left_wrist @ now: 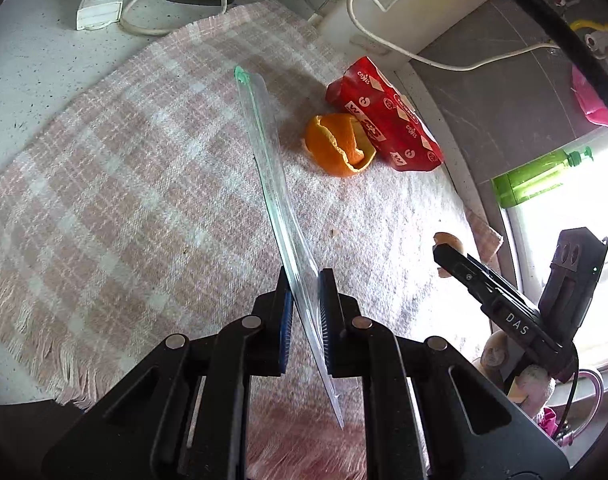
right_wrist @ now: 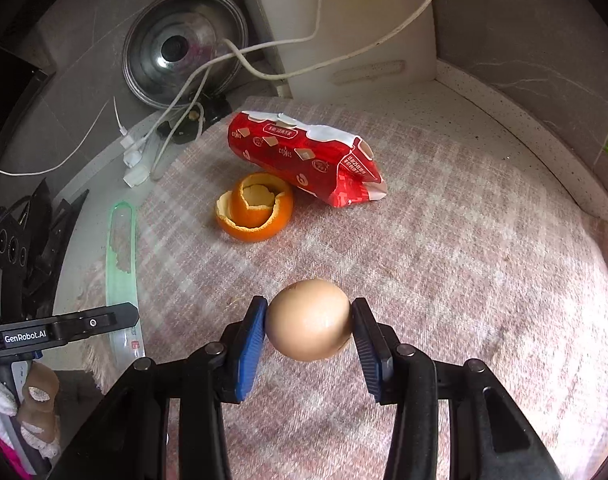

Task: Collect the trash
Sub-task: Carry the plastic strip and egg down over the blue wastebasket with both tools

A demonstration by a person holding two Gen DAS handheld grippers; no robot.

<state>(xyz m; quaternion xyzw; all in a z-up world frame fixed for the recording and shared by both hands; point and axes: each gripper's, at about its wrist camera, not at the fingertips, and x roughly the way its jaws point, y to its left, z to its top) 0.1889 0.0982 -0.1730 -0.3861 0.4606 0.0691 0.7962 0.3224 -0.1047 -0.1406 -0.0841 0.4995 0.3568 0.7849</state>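
Left claw (left_wrist: 306, 312) clamped on plastic bag (left_wrist: 272, 184), right claw (right_wrist: 309, 326) clamped on eggshell (right_wrist: 309, 320), cloth (left_wrist: 124, 160) open around.

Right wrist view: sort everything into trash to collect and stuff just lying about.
Trash:
eggshell, held by the right gripper
orange peel
red wrapper

Lying about:
pot lid
white cables
checked cloth
clear plastic bag, held by the left gripper
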